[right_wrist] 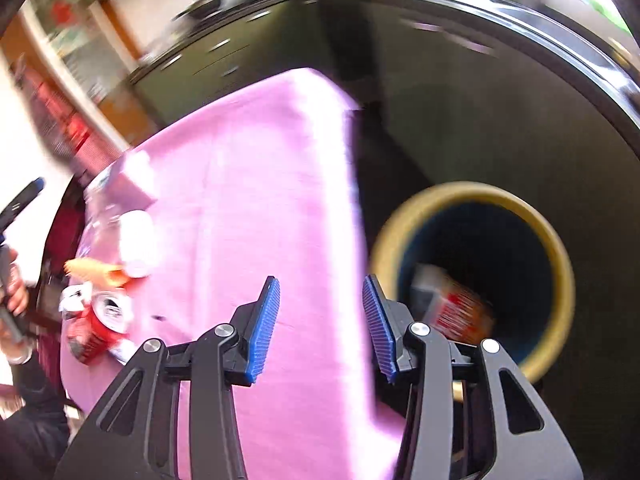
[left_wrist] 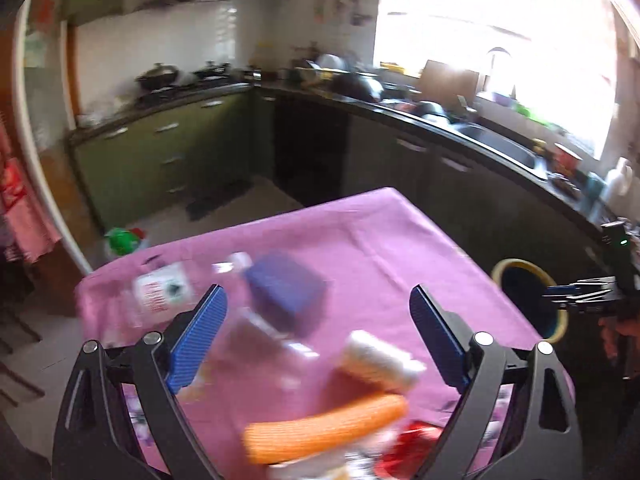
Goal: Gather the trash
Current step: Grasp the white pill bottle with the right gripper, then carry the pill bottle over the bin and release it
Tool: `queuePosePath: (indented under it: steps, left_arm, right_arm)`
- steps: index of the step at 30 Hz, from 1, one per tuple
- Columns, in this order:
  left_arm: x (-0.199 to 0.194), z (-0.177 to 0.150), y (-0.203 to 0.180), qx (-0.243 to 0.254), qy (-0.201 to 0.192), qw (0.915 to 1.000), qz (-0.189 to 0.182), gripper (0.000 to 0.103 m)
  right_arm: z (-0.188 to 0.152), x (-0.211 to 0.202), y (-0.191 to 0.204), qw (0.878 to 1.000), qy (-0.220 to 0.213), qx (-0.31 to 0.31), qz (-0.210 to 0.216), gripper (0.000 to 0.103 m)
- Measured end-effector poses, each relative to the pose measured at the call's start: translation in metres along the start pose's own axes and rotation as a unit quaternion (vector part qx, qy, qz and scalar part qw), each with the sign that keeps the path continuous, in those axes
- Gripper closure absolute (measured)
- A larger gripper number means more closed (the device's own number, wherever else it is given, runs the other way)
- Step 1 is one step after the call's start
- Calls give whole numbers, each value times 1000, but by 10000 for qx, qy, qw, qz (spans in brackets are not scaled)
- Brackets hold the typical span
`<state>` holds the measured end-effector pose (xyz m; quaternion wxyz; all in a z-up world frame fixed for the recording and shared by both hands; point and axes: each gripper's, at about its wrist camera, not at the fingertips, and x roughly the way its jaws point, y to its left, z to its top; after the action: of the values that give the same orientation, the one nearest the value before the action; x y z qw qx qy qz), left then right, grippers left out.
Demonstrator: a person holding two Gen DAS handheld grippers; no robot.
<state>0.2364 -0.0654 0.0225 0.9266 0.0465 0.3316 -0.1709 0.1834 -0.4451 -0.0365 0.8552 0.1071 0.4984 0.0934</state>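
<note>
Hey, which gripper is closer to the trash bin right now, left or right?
Right. The right gripper hangs at the table edge just beside the trash bin; the left gripper is over the items on the pink table, farther off.

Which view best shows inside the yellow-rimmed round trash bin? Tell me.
The right wrist view: it looks down into the yellow-rimmed round trash bin, showing a blurred red-and-white package inside. The left wrist view catches only its rim at the table edge.
</note>
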Motion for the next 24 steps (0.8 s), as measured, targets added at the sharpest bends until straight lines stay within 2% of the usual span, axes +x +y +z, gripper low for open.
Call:
queuePosePath:
  steps: [2,4,7,10,13,19,24]
  left_arm:
    - [-2,-10,24,-102,-92,9997,184,14]
    - [2,-18,39,-213,-107,9995,215,13]
    - [10,-31,55,-336,-92,9991,235,13]
    - [21,-39,65,-496,16,9987,127,13]
    - [26,-45,74,-639,90,9978,138,13]
    - [20,-47,84,-836,-42,9964,136,10]
    - [21,-46,82,-770,-40,9969,181,10]
  right_arm:
    - [17,16,35,9992,140,-304,218,59]
    - [28,33,67,9970,285,-559,454,59]
    - [40,56,115,9911,551,-864,848,59]
    - [46,73,145,9857,723,-1126,1024,59]
    - [50,86,169,9813,840,-1375,1056,59]
    - [52,115,198,9721,1174,-1722,1079,59]
    - [52,129,209,9681,1269,-1995,828,53]
